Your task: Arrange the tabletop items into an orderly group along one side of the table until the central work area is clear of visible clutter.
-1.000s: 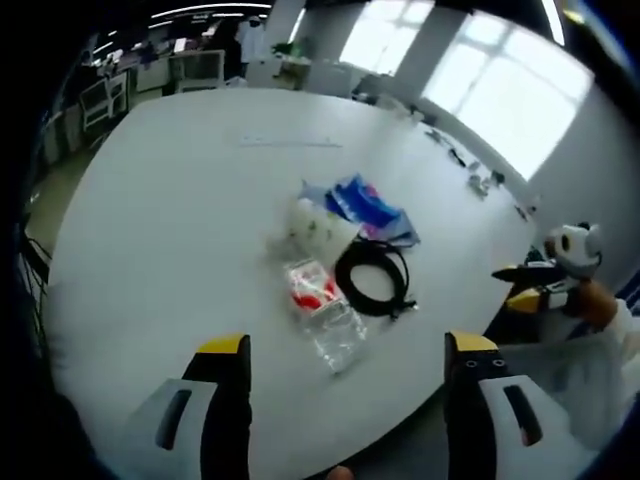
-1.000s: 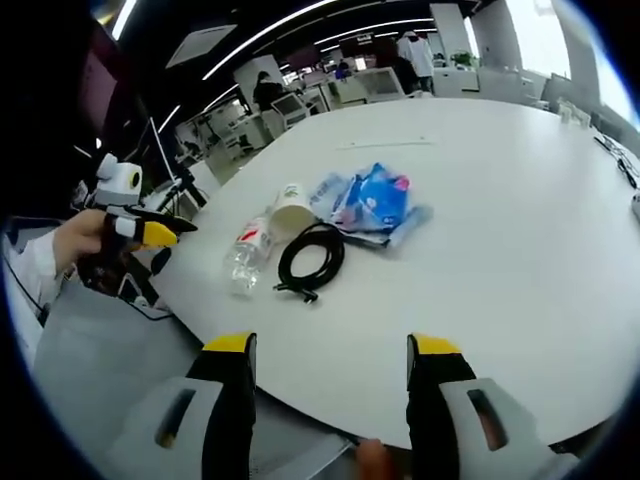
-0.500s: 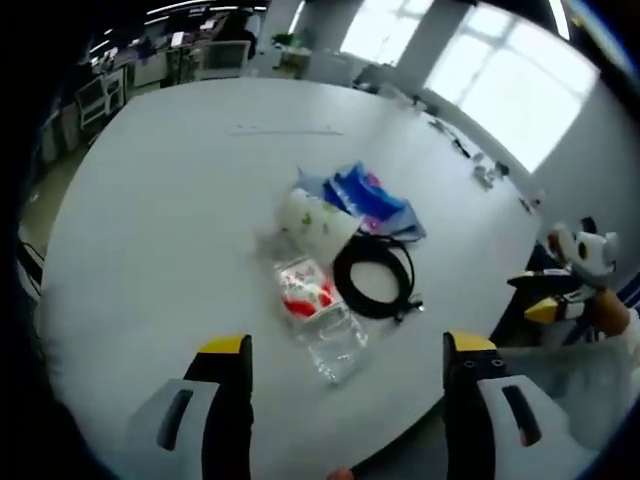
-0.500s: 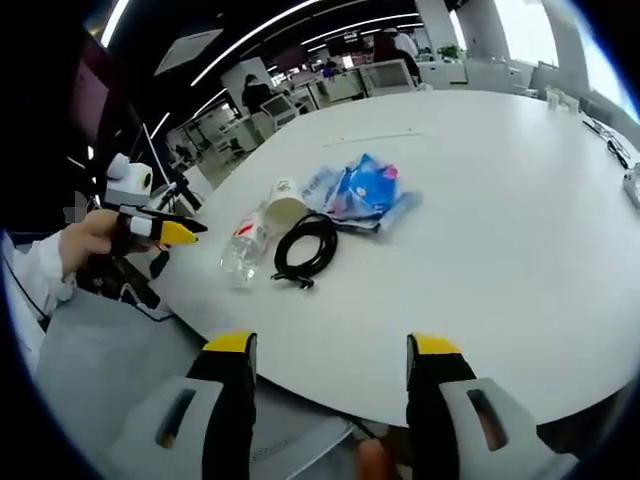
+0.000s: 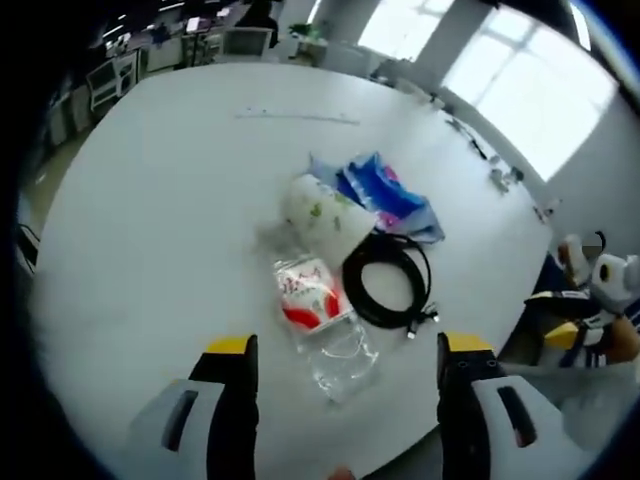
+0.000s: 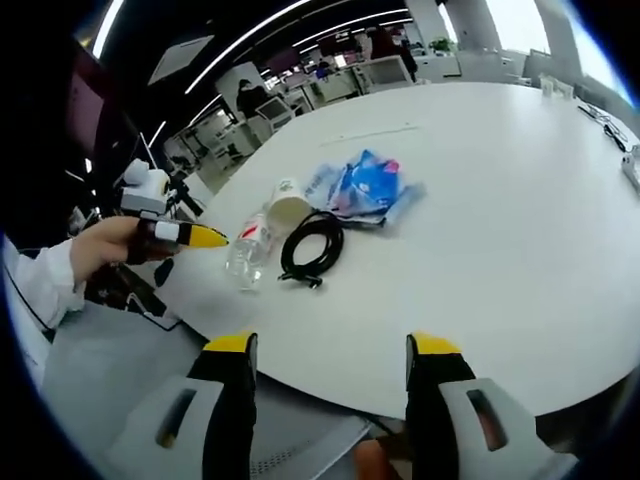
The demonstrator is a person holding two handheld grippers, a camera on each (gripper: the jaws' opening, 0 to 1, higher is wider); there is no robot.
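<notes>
1. Left gripper (image 5: 340, 350) has its yellow-tipped jaws spread wide with nothing between them, just hanging over the near edge of the white table (image 5: 150, 220). In the right gripper view you can spot that same gripper (image 6: 205, 237) at about 9 o'clock, held in a hand (image 6: 100, 255) with a white sleeve; from that side-on angle I can't tell how its jaws stand.

2. Right gripper (image 6: 330, 355) is also released, jaws well apart and empty, sitting off the table's near edge. It pops into the left gripper view (image 5: 570, 330) at around 4 o'clock, blurry.

3. Right ahead of the left jaws, at 12 o'clock, is a clear plastic bottle (image 5: 320, 325) with a red-and-white label, lying on its side.

4. Just beside the bottle at roughly 2 o'clock from it is a coiled black cable (image 5: 388, 282), loose end pointing toward the table edge.

5. Past the bottle's far end is a paper cup (image 5: 318, 210), tipped over, touching or nearly touching the bottle; can't tell which.

6. Behind the cup and cable is a crumpled blue packet (image 5: 385, 200), the cable's far loop right up against it.

7. So the whole pile sits bunched together near the table's middle-front, the rest of the tabletop being bare white.

8. Way off at 12 o'clock in the right gripper view there are desks with monitors (image 6: 345, 80).
</notes>
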